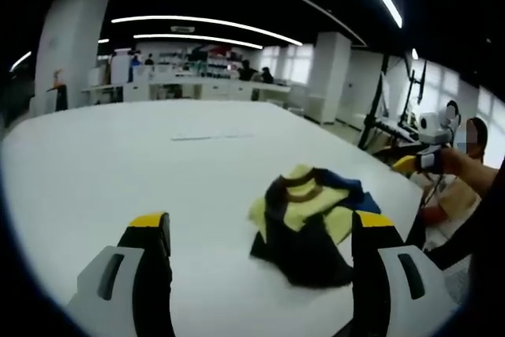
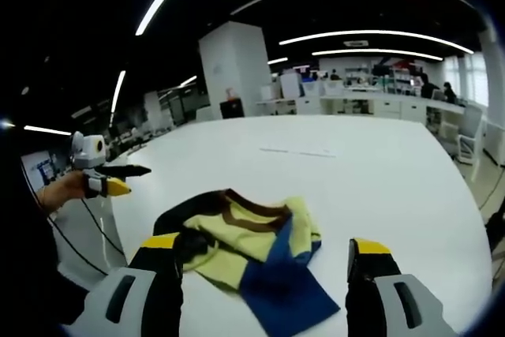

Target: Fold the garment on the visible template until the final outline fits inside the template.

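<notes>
A crumpled garment (image 1: 304,222) in yellow, black and blue with a brown collar lies on the white table (image 1: 118,155) near its right edge. My left gripper (image 1: 260,230) hovers just short of it, open, with nothing between the jaws. From the opposite side, the garment (image 2: 252,254) lies just ahead of my right gripper (image 2: 264,246), which is also open and holds nothing. A hand holds the right gripper (image 1: 426,162) off the table's right edge in the left gripper view. The left gripper (image 2: 114,185) appears at the left in the right gripper view. Faint pale lines (image 1: 213,136) mark the table farther away.
The same pale lines (image 2: 300,151) lie beyond the garment. The table edge (image 2: 118,234) runs close to the garment. Dark stands (image 1: 387,116) rise beyond the table's right side. White pillars (image 2: 233,69), desks and distant people fill the background.
</notes>
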Demonstrator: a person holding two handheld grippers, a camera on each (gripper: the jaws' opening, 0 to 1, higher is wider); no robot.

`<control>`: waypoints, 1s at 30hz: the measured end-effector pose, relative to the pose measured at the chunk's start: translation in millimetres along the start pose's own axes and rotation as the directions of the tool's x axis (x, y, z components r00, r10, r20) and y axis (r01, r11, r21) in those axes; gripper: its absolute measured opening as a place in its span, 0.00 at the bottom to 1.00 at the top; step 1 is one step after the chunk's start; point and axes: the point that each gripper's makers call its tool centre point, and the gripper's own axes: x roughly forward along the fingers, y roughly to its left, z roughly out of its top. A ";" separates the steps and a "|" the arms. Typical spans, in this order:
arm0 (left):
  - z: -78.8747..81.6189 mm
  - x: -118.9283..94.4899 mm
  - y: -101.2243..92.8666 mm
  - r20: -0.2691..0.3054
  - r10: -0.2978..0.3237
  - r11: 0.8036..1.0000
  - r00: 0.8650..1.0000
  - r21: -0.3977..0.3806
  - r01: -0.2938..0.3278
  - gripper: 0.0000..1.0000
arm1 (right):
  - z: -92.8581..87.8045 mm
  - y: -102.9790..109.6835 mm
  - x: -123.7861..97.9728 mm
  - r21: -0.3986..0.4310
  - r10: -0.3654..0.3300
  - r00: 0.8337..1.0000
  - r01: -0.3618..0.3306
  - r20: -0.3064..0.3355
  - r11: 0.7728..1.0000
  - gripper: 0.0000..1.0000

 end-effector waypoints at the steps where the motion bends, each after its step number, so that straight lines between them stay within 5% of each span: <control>1: 0.3 1.3 -0.3 0.001 -0.001 1.000 1.000 0.000 0.001 0.88 | -0.7 -1.8 1.5 -0.002 -0.004 1.000 0.004 -0.002 1.000 0.78; 14: -11.2 30.8 -13.8 -0.024 -0.064 0.997 0.998 -0.034 0.063 0.61 | -13.9 -6.5 28.4 0.010 -0.001 0.999 0.001 -0.041 1.000 0.35; 30: -34.1 61.8 -23.6 -0.101 -0.112 0.994 0.989 -0.031 0.109 0.42 | -36.1 -11.9 71.0 0.045 0.016 0.992 -0.011 -0.124 0.999 0.20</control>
